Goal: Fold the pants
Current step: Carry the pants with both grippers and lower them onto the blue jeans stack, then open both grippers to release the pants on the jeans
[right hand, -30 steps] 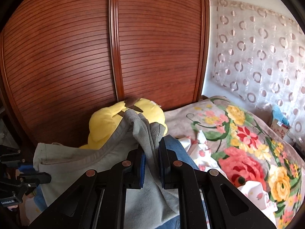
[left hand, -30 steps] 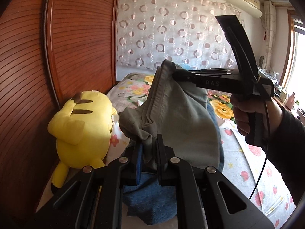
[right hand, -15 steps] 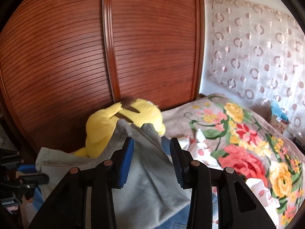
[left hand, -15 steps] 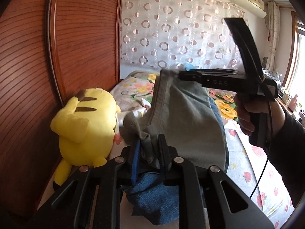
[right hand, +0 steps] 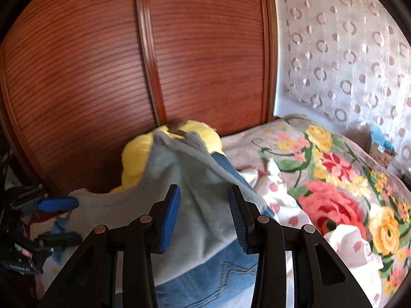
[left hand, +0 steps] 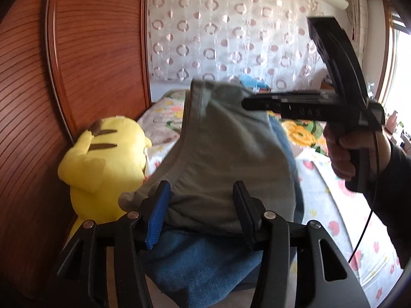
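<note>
Grey pants (left hand: 231,159) hang bunched over a pile of blue jeans (left hand: 200,264) on the bed. My left gripper (left hand: 203,213) is open, its jaws spread on either side of the grey cloth's lower edge. My right gripper (right hand: 203,218) is also open, with the grey pants (right hand: 195,187) falling loose between and beyond its fingers. In the left wrist view the right gripper (left hand: 246,101) reaches in from the right beside the top of the pants. In the right wrist view the left gripper (right hand: 55,213) sits at the far left, its blue pads apart.
A yellow plush toy (left hand: 102,161) leans on the wooden wardrobe doors (right hand: 179,59) left of the pile. The bed has a floral blanket (right hand: 334,179) and a white strawberry-print sheet (left hand: 341,231). A patterned curtain (left hand: 231,38) hangs behind.
Both grippers have opened and let go of the grey pants: the right one half a second ago, the left one just now. The pants are dropping onto the jeans pile.
</note>
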The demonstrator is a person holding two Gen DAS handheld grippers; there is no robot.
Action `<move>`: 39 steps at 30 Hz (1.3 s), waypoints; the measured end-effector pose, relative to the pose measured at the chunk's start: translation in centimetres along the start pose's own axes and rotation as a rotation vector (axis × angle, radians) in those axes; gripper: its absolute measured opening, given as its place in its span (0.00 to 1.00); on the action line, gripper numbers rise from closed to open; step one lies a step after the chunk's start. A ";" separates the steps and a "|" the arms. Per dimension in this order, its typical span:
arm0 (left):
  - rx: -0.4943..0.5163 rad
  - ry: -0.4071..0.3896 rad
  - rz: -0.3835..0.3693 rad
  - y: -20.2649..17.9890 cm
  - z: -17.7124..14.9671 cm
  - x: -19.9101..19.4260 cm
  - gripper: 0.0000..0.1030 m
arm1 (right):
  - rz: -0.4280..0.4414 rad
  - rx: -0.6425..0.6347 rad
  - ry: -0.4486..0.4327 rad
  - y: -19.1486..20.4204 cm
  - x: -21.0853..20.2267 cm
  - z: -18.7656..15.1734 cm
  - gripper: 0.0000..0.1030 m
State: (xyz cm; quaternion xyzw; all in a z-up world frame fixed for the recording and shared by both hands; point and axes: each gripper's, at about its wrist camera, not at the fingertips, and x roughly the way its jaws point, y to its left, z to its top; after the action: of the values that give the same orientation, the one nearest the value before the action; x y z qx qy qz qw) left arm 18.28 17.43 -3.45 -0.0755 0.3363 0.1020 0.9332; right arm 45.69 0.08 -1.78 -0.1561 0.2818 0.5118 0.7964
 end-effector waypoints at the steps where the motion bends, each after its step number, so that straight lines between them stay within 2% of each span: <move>1: -0.003 0.006 0.000 0.2 -0.1 0.3 0.50 | -0.012 0.005 0.008 -0.3 0.5 0.1 0.39; 6: -0.013 0.008 -0.002 0.4 -0.4 0.6 0.50 | -0.032 0.075 0.039 -2.1 2.8 1.1 0.39; 11: -0.011 0.010 0.002 0.3 -0.4 0.7 0.50 | -0.032 0.104 0.026 -2.4 2.9 0.9 0.40; 19: -0.011 0.006 0.008 0.6 -0.6 0.3 0.51 | -0.038 0.092 -0.028 0.6 -1.3 -0.7 0.40; 24: -0.006 -0.011 0.015 0.6 -0.5 -1.3 0.61 | -0.041 0.084 -0.058 3.0 -4.3 -2.0 0.40; 26: -0.009 -0.023 0.010 0.7 -0.7 -2.0 0.73 | -0.042 0.089 -0.066 3.8 -5.4 -2.6 0.40; 27: -0.010 -0.030 0.007 0.7 -0.7 -2.4 0.75 | -0.043 0.092 -0.070 4.1 -5.9 -2.9 0.40; 31: 0.000 -0.045 0.000 0.7 -0.9 -3.7 0.79 | -0.056 0.101 -0.080 5.0 -7.6 -4.1 0.40; 32: 0.003 -0.046 -0.002 0.7 -0.9 -4.0 0.83 | -0.058 0.102 -0.081 5.3 -8.0 -4.2 0.40; 39: 0.024 -0.065 0.014 0.0 -1.8 -6.0 0.83 | -0.081 0.123 -0.093 7.2 -10.4 -5.8 0.40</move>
State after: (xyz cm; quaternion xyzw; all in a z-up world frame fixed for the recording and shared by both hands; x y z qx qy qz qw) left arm 12.70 16.21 -0.96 -0.0583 0.3073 0.1069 0.9438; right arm 34.17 -7.52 0.19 -0.0943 0.2687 0.4675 0.8369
